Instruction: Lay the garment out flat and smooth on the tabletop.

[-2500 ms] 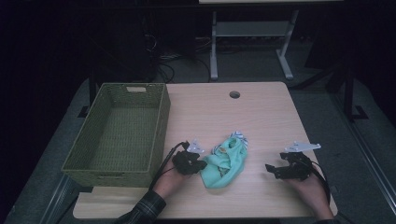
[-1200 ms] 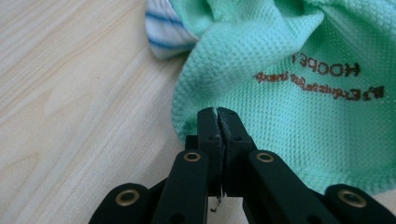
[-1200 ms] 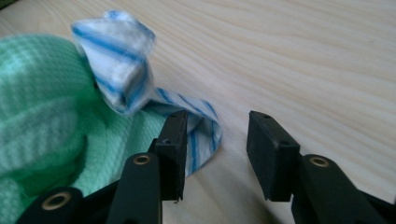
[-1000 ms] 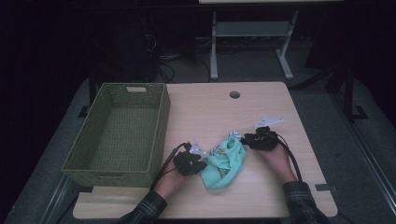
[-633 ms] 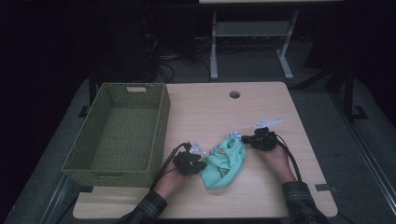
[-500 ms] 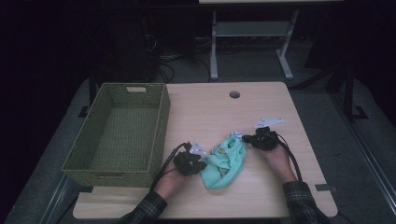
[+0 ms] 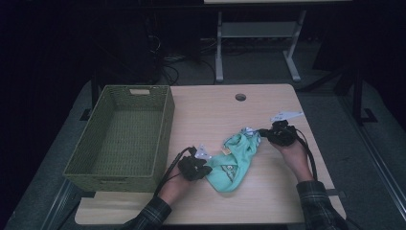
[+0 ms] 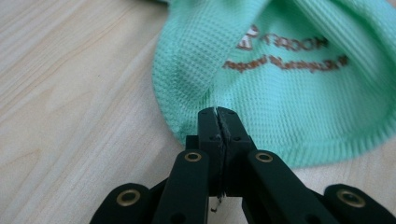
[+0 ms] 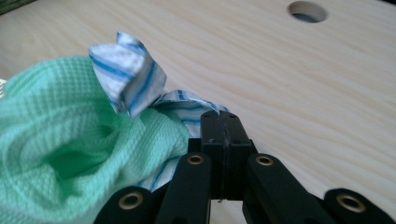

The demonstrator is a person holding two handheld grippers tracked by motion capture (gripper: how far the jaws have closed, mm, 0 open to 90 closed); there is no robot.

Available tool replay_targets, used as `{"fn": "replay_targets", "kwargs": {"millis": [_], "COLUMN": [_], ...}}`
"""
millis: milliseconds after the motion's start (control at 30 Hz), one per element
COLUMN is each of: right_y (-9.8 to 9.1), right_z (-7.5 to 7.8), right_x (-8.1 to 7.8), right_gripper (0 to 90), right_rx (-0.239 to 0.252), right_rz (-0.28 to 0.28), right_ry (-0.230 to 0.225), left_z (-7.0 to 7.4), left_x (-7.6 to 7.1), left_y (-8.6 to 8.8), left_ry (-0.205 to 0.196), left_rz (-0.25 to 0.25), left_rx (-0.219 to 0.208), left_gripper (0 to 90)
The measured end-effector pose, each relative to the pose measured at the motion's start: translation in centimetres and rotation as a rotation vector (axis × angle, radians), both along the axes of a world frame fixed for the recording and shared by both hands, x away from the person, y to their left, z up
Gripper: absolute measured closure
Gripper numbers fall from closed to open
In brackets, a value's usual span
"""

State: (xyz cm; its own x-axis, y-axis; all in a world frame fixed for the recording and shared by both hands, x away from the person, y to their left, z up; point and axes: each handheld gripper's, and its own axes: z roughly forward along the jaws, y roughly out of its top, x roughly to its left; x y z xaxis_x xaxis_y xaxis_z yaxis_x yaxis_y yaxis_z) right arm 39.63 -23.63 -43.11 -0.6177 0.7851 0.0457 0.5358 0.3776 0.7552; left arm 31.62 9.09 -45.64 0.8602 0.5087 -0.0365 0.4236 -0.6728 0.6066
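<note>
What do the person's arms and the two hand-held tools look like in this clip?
Both sleeves are dark plaid, the left sleeve and the right sleeve. The left tool and right tool are black, each with a black cable trailing back along the forearm and a grey three-cornered plate on top. In the gripper views the jaws are black links with brass-coloured pivot rings.

Green cloth [image 8: 280, 84] print blurred, cut off at top edge.
</note>
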Motion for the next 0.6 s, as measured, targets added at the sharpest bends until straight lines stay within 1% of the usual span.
{"fn": "replay_targets", "kwargs": {"millis": [67, 133, 167, 267, 300, 333, 367, 433, 500, 600], "right_y": [-0.3, -1.2, -1.5, -2.3, -2.3, -2.5, -3.1, -3.6, -4.0, -4.0], "right_z": [0.0, -0.1, -0.1, -0.2, -0.2, -0.2, -0.3, -0.5, -0.8, -1.0], "right_x": [0.0, 0.1, 0.0, 0.1, 0.1, 0.1, 0.2, 0.3, 0.4, 0.3], "right_gripper": [90.0, 90.0, 90.0, 90.0, 90.0, 90.0, 90.0, 90.0, 90.0, 89.1], "right_rx": [-0.002, 0.004, 0.005, -0.002, -0.002, -0.009, -0.013, -0.02, -0.012, 0.002], "right_rz": [-0.008, -0.033, -0.044, -0.063, -0.063, -0.074, -0.099, -0.12, -0.124, -0.11], "right_ry": [0.001, 0.003, 0.012, 0.009, 0.009, 0.011, 0.017, 0.025, 0.037, 0.045], "left_z": [0.0, 0.0, 0.0, 0.0, 0.0, 0.0, 0.0, 0.0, 0.1, 0.1], "left_x": [0.0, 0.0, 0.0, 0.0, 0.0, 0.0, 0.0, 0.0, 0.1, 0.1], "left_y": [0.0, 0.0, 0.0, 0.0, 0.0, 0.0, 0.1, 0.1, 0.1, 0.2], "left_ry": [-0.001, 0.003, 0.003, 0.004, 0.004, 0.005, 0.009, 0.01, 0.012, 0.026], "left_rz": [0.0, 0.0, 0.001, 0.006, 0.006, 0.007, 0.006, 0.007, 0.007, 0.011], "left_rx": [0.001, 0.005, 0.005, 0.002, 0.002, 0.001, 0.001, -0.001, 0.0, -0.011], "left_gripper": [88.7, 88.8, 88.8, 88.8, 88.9, 88.9, 88.8, 88.8, 88.8, 88.2]}}
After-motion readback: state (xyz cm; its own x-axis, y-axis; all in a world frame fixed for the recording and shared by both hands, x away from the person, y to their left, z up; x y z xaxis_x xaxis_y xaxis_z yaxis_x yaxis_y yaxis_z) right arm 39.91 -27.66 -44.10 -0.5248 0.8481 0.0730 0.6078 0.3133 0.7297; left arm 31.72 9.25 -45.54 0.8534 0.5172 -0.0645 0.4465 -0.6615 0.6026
